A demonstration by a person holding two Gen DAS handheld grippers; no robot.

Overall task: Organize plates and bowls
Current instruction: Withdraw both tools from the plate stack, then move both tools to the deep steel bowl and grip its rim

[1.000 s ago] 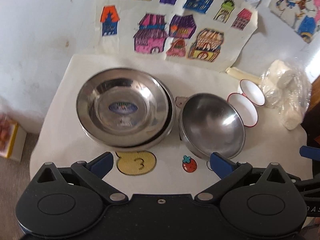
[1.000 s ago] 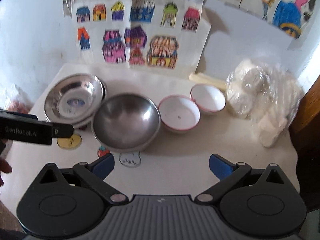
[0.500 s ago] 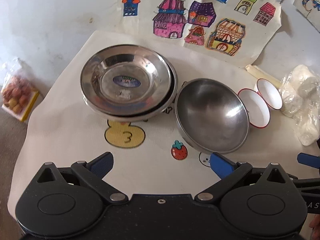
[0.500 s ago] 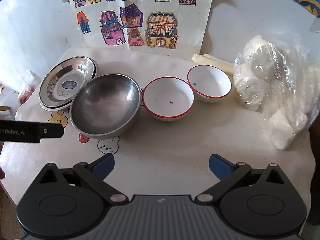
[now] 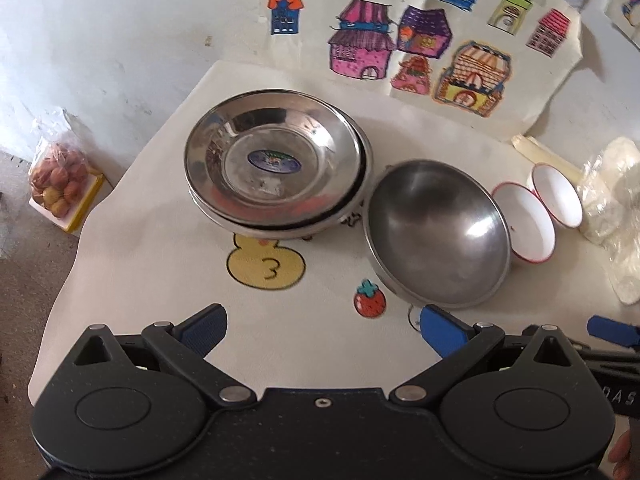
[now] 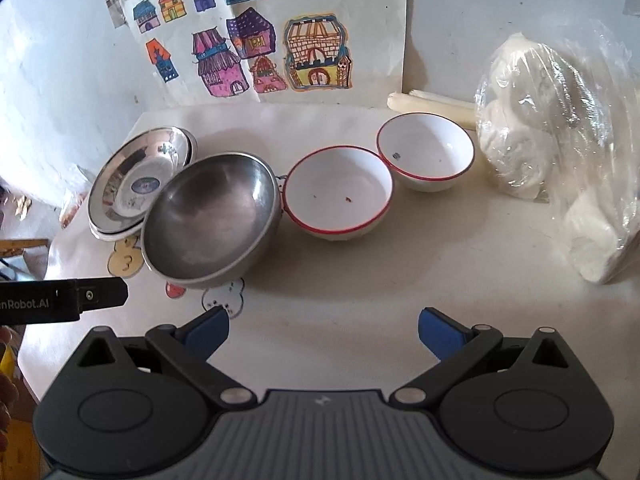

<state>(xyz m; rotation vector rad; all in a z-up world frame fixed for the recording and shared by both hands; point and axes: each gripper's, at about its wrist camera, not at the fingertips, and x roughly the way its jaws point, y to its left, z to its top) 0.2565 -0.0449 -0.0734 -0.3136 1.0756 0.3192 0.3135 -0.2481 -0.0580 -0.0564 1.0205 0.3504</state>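
Stacked steel plates (image 5: 276,168) (image 6: 140,184) lie at the table's left. Right of them a deep steel bowl (image 5: 436,232) (image 6: 212,216) rests tilted. Two white bowls with red rims follow in a row: a larger one (image 6: 340,192) (image 5: 528,224) touching a smaller one (image 6: 426,158) (image 5: 558,194). My left gripper (image 5: 324,330) is open, hovering near the table's front edge, its right finger just below the steel bowl's rim. My right gripper (image 6: 322,332) is open over bare cloth in front of the white bowls. Neither holds anything.
A cream cloth (image 5: 160,280) with cartoon prints covers the table. A clear bag of white lumps (image 6: 560,152) stands at the right. A drawing of houses (image 6: 260,28) hangs on the wall. A bag of round items on a box (image 5: 60,184) sits off the left edge.
Both grippers have pulled back and risen, so the plates and bowls sit farther away and the view looks down more steeply. The dishes have not moved.
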